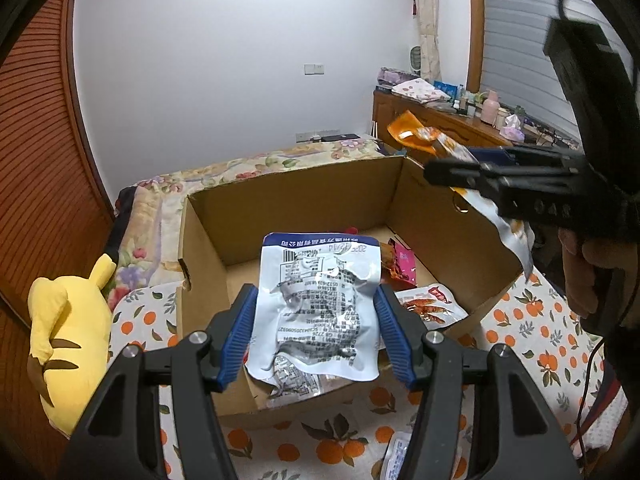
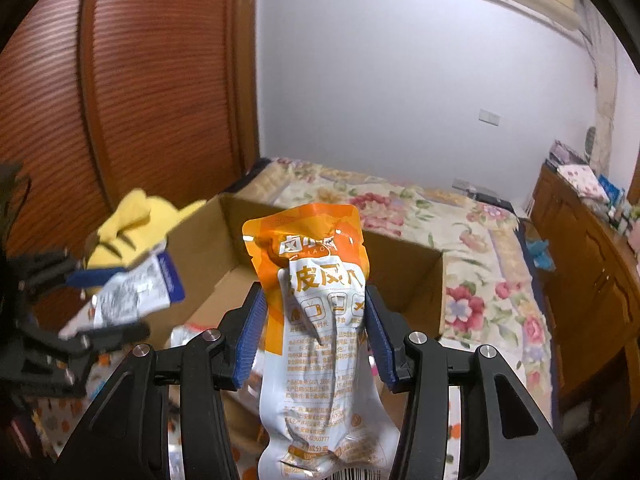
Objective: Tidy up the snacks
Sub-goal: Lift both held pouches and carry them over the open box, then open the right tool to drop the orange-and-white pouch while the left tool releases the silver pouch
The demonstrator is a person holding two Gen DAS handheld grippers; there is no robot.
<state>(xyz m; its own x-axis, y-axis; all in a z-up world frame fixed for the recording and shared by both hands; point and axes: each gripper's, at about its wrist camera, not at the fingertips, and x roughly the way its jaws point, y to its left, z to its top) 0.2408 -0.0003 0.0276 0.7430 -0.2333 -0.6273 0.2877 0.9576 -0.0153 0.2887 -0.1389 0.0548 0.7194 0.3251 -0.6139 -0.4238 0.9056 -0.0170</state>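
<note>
My left gripper is shut on a white and blue snack packet and holds it above the open cardboard box. My right gripper is shut on an orange and white snack pouch, held upright over the box's near edge. In the left wrist view the right gripper hangs over the box's right wall with the orange pouch sticking out. In the right wrist view the left gripper shows at the left with its packet. Other snack packets lie inside the box.
A yellow plush toy sits left of the box on an orange-print cloth. A flowered bed lies behind the box. A wooden cabinet with clutter stands at the right. Another packet lies on the cloth in front.
</note>
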